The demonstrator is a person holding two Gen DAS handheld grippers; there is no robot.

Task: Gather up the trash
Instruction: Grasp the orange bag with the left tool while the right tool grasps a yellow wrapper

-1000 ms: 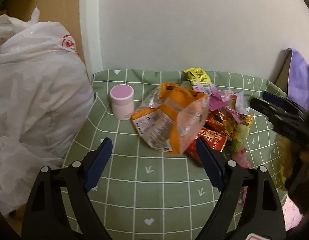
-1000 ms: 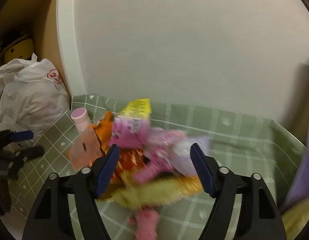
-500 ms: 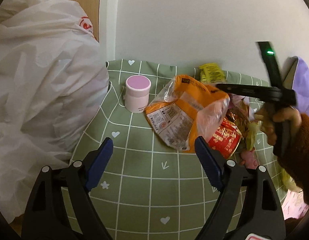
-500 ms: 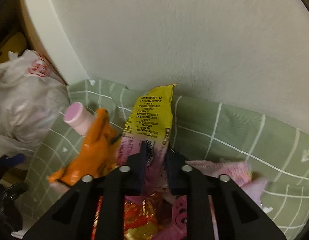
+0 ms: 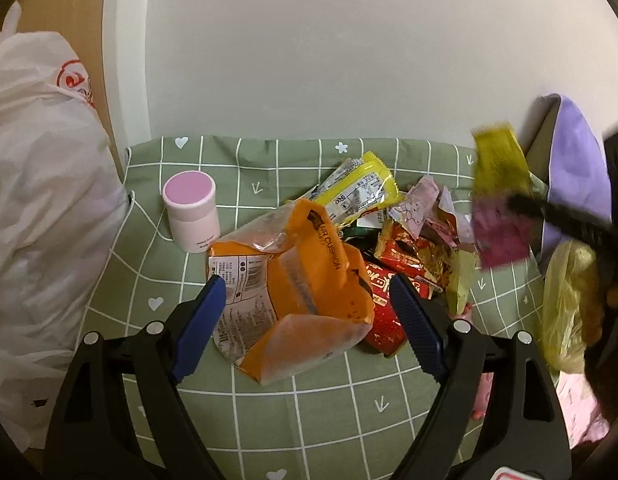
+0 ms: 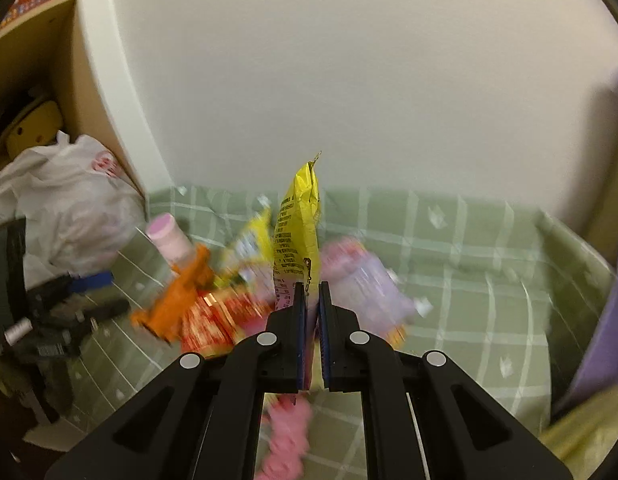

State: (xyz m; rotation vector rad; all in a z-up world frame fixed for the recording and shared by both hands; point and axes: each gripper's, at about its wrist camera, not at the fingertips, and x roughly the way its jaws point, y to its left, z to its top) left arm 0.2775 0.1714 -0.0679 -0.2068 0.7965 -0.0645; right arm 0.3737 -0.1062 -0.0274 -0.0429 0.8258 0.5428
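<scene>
A pile of wrappers lies on the green checked cloth point(image 5: 269, 408): an orange bag point(image 5: 305, 296), a yellow wrapper point(image 5: 361, 188) and red packets point(image 5: 405, 256). My left gripper point(image 5: 305, 320) stands open, its blue pads on either side of the orange bag without touching it. My right gripper point(image 6: 311, 300) is shut on a yellow and pink wrapper point(image 6: 299, 220), held upright above the pile. In the left wrist view that same wrapper point(image 5: 497, 196) hangs blurred at the right, lifted off the cloth.
A pink-lidded white jar point(image 5: 191, 212) stands left of the pile. A large white plastic bag point(image 5: 41, 216) fills the left side beside a wooden shelf. A yellow plastic bag point(image 5: 565, 312) and purple fabric point(image 5: 573, 168) sit at the right. A white wall runs behind.
My right gripper went from open to shut on the yellow and pink wrapper and lifted it off the pile to the right. My left gripper moved closer around the orange bag.
</scene>
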